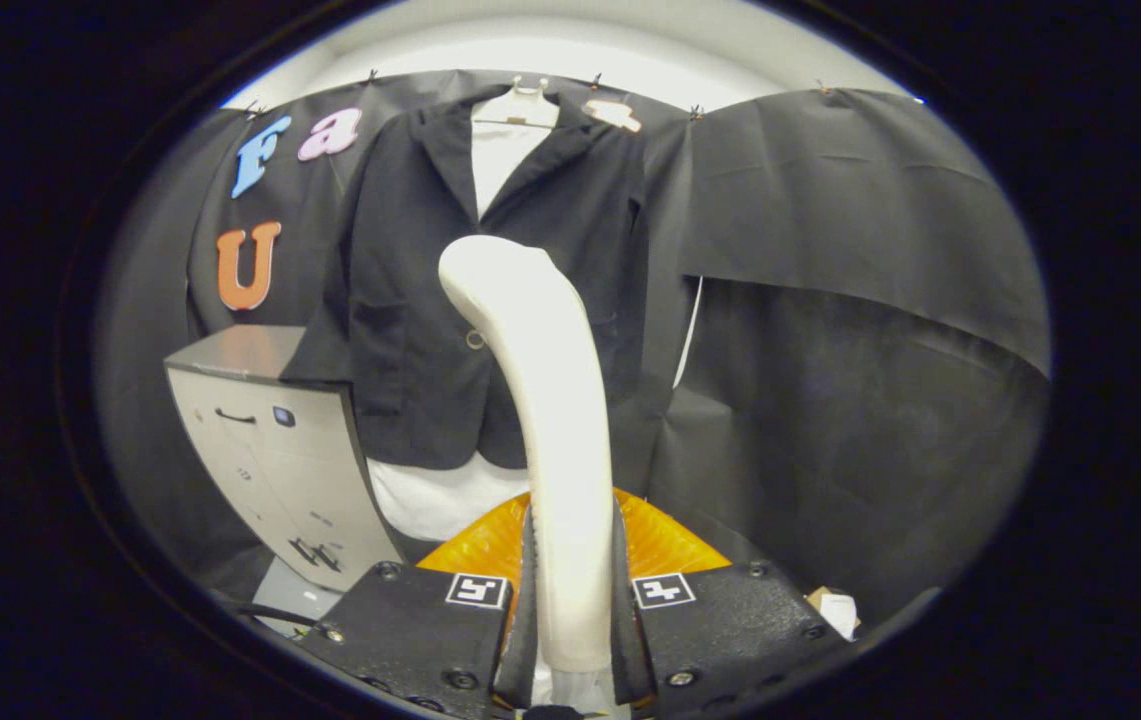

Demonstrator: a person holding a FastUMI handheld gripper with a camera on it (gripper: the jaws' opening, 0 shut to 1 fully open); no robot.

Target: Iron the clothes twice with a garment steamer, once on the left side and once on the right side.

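Clamped between both fingers (528,590) of gripper (572,590): white garment steamer handle (555,420), rising upright, curving left at its head. Orange base (660,540) just behind fingers. Beyond, dark blazer (410,300) over white shirt (500,160) on hanger (528,95) against booth wall, steamer head short of the cloth. Grey cabinet (270,440) left of blazer, below its sleeve.

This is a small recording booth, not a real home: black cloth (860,300) is clipped up as walls, a dark jacket (430,300) hangs on it, and a grey cabinet (280,450) stands beside.
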